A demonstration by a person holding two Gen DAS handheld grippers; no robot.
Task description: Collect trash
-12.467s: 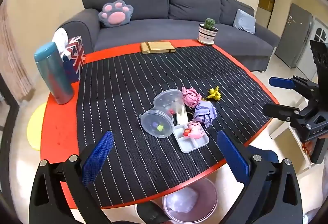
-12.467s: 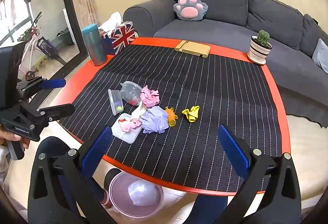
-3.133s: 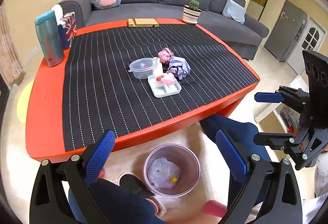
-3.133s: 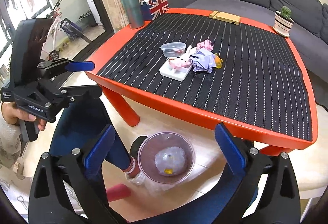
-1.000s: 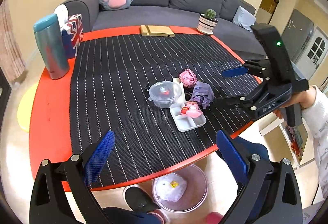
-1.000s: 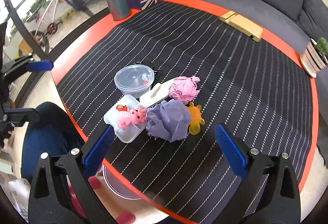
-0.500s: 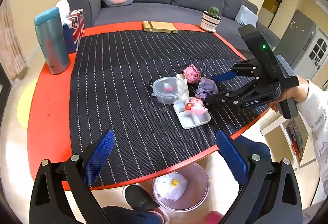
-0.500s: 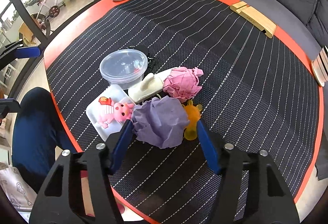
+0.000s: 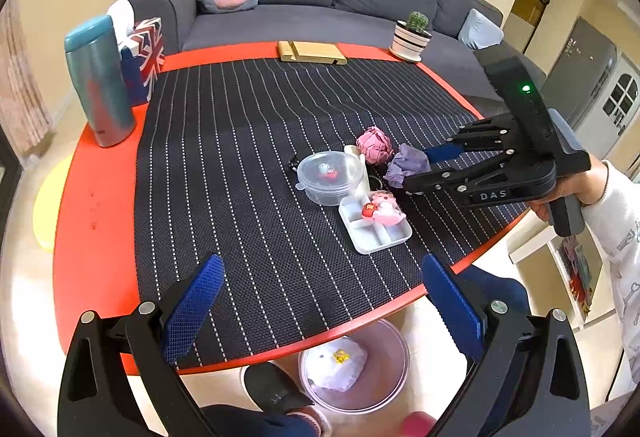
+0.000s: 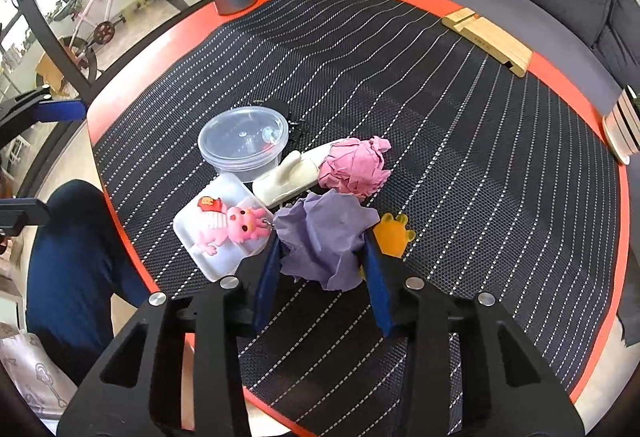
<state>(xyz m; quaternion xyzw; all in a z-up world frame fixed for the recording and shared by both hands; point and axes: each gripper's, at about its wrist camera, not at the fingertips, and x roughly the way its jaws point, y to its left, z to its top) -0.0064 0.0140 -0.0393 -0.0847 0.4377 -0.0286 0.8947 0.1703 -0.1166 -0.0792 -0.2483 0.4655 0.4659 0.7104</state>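
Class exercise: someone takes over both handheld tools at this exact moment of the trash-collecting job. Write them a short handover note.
Right tool: jaws closing around the purple paper ball, which sits between the pads on the table mat; not lifted.
Left tool: open, empty, held above the near table edge.
Pink paper ball lies beside the purple one, next to the clear lidded tub and white tray holding a pink toy.
Bin on the floor under the table edge already holds some scraps.
Left: finish the grip, drop purple in the bin, then the pink ball.
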